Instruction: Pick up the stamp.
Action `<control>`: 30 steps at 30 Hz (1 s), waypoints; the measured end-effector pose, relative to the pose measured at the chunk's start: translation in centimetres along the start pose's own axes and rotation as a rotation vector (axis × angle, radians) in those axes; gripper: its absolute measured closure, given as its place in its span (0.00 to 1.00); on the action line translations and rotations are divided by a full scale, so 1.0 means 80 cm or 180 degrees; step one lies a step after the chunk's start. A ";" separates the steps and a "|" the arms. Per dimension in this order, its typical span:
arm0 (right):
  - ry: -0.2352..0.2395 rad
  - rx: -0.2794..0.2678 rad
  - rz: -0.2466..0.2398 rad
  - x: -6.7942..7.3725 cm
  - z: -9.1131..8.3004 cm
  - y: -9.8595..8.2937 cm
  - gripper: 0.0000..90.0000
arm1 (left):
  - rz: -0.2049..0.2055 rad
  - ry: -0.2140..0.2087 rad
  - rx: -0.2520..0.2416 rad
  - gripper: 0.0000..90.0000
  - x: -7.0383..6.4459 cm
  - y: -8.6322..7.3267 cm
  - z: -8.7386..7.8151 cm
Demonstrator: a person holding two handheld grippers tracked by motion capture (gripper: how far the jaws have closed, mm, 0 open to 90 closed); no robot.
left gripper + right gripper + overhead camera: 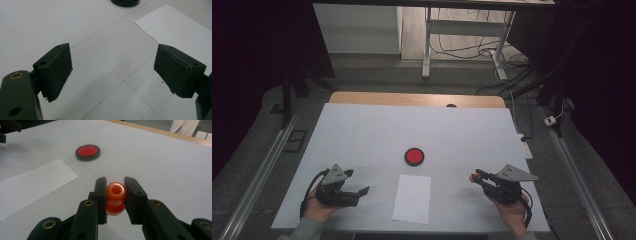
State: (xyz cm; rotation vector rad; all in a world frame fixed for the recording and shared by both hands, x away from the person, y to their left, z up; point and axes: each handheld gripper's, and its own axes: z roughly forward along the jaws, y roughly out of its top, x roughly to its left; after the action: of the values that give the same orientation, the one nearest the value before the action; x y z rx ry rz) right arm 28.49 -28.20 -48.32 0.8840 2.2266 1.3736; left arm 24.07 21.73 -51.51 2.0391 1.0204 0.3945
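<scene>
High view: at near left the left gripper [353,183] rests in a hand on the surface [362,135], its fingers [53,70] spread wide with nothing between them. Right of it lies a paper [412,198], and just beyond the paper a red disc [414,156] in a black rim. At near right the right gripper [475,175] pinches an orange bead [116,192] between its fingers [100,195], close over the surface.
</scene>
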 end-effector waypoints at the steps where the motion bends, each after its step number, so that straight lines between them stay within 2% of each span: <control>1: 0.0003 -0.0005 -0.0005 0.000 0.000 0.001 0.80 | 0.0000 0.0004 0.0000 0.16 0.000 0.000 0.000; 25: 0.0129 -0.0104 -0.0053 0.017 0.018 0.017 0.80 | 0.0021 0.0003 -0.0004 0.17 -0.001 0.001 0.000; 30: 0.0110 -0.0126 -0.0070 0.021 0.023 0.019 0.80 | 0.0026 0.0008 -0.0012 0.17 -0.002 0.001 -0.001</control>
State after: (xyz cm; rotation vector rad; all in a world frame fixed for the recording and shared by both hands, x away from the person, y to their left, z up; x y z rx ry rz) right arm 28.85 -25.32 -47.76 0.8260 2.2200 1.4281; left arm 24.01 21.60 -51.38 2.0403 1.0124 0.4031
